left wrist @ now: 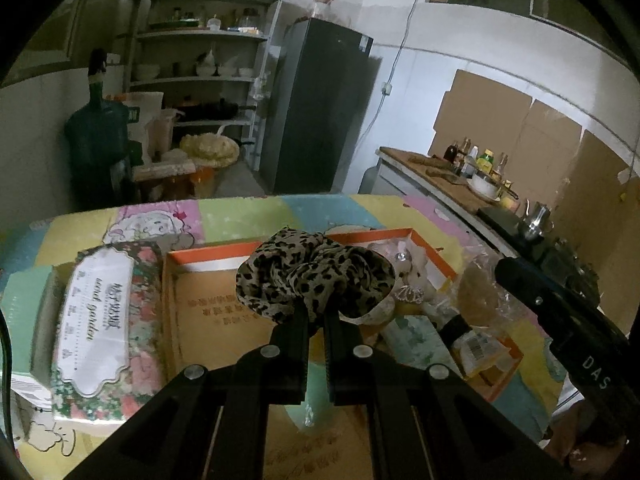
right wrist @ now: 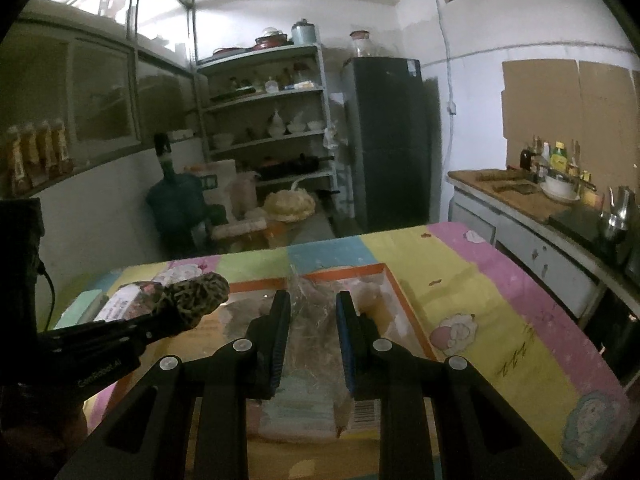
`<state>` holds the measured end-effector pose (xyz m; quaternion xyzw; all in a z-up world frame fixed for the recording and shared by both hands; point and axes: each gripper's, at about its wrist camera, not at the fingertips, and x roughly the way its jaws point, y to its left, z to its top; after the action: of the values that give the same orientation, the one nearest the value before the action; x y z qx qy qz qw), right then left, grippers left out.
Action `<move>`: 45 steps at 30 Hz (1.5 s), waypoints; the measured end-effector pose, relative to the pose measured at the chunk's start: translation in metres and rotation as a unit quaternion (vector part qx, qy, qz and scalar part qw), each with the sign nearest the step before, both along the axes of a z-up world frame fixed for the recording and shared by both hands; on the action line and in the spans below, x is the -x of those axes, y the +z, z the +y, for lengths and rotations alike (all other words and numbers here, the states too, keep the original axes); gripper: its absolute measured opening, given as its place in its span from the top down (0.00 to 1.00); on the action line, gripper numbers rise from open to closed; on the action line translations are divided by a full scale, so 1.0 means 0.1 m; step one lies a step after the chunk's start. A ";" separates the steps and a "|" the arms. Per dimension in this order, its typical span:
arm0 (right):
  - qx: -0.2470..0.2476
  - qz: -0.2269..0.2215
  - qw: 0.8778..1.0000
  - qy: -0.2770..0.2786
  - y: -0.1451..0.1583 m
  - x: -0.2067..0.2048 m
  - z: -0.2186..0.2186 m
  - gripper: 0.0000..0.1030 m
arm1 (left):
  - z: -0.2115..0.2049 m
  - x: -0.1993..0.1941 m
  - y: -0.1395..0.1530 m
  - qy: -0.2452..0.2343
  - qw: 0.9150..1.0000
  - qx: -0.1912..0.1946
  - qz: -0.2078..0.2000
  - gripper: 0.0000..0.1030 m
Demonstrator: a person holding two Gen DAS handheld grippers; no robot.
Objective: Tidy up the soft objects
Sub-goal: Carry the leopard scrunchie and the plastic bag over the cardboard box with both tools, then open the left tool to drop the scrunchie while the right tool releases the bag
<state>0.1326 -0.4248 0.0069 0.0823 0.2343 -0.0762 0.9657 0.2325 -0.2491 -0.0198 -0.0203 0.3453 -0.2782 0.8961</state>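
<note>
Leopard-print scrunchie (left wrist: 316, 276), ruffled and bunchy, is pinched in the closed left gripper (left wrist: 316, 322).

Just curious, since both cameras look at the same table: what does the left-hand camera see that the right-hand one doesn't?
Only the left view: the tissue pack's printed label, and the scrunchie head-on in the left gripper. Only the right view: the right gripper shut on a clear bag, bottles on a ledge. Both: the orange box, fridge, shelves.
</note>
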 end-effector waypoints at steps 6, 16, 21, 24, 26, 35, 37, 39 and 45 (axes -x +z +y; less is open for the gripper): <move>-0.007 0.012 1.000 -0.001 -0.10 -0.09 -0.10 0.77 | -0.09 -0.08 -0.11 -0.006 1.000 -0.012 0.022 0.94; -0.016 0.029 0.999 -0.002 -0.25 -0.20 -0.18 0.77 | -0.18 -0.16 -0.29 -0.014 0.998 -0.024 0.058 0.94; -0.017 0.031 0.999 -0.001 -0.28 -0.22 -0.20 0.77 | -0.19 -0.17 -0.31 -0.016 0.998 -0.025 0.063 0.94; -0.016 0.032 0.999 0.000 -0.28 -0.23 -0.19 0.77 | -0.20 -0.17 -0.31 -0.015 0.998 -0.025 0.062 0.94; -0.016 0.033 0.999 0.002 -0.30 -0.25 -0.19 0.77 | -0.20 -0.18 -0.31 -0.016 0.998 -0.026 0.062 0.94; -0.012 0.035 0.999 0.012 -0.33 -0.29 -0.15 0.65 | -0.16 -0.17 -0.30 -0.022 0.998 -0.004 0.059 0.56; -0.013 0.036 0.999 0.012 -0.33 -0.29 -0.15 0.59 | -0.14 -0.17 -0.28 -0.022 0.998 0.001 0.054 0.49; -0.014 0.035 0.999 0.013 -0.33 -0.29 -0.15 0.58 | -0.13 -0.15 -0.25 -0.022 0.998 0.000 0.051 0.47; -0.015 0.031 0.999 0.015 -0.31 -0.26 -0.13 0.57 | -0.10 -0.12 -0.23 -0.019 0.999 -0.001 0.048 0.46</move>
<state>0.1591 -0.4382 -0.0240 0.0906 0.2665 -0.0612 0.9576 0.2446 -0.2588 -0.0430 -0.0257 0.3882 -0.2938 0.8731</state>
